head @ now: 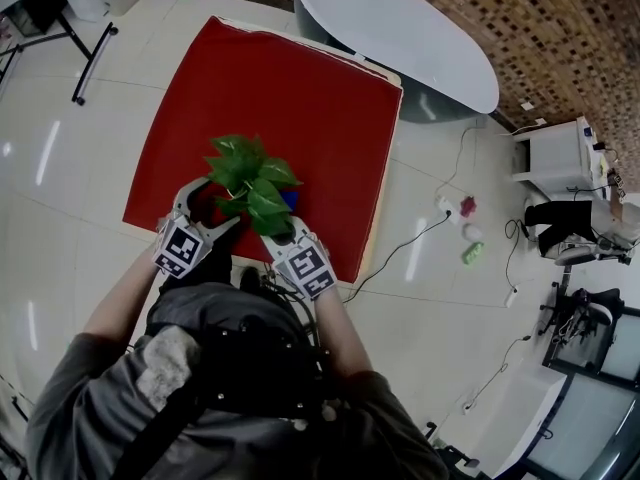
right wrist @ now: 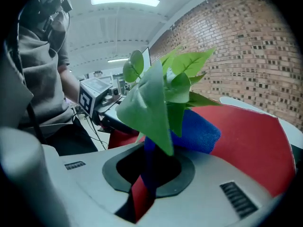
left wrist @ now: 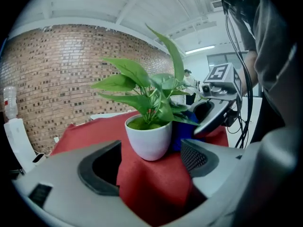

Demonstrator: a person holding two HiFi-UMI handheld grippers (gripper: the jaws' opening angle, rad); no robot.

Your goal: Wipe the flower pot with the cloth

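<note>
Flower pot [left wrist: 148, 138] stands upright on the red worktop [left wrist: 151, 188] at centre frame of the left gripper view, just ahead of the spread, empty left tongs [left wrist: 150, 163]; the right tongs [right wrist: 149, 174], judged nearer, pinch the blue cloth [right wrist: 196, 134] at its right-of-frame side.

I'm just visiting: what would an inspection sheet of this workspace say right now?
Surface: red cloth-covered table, flat.
Job's things: white flower pot with green leafy plant, upright; blue cloth beside it.
Clutter: small pink and green items on the floor.
Grippers: left gripper open, facing the pot; right gripper shut on the blue cloth.
Cables: white cable across the floor.
Surroundings: white oval table, brick wall.
</note>
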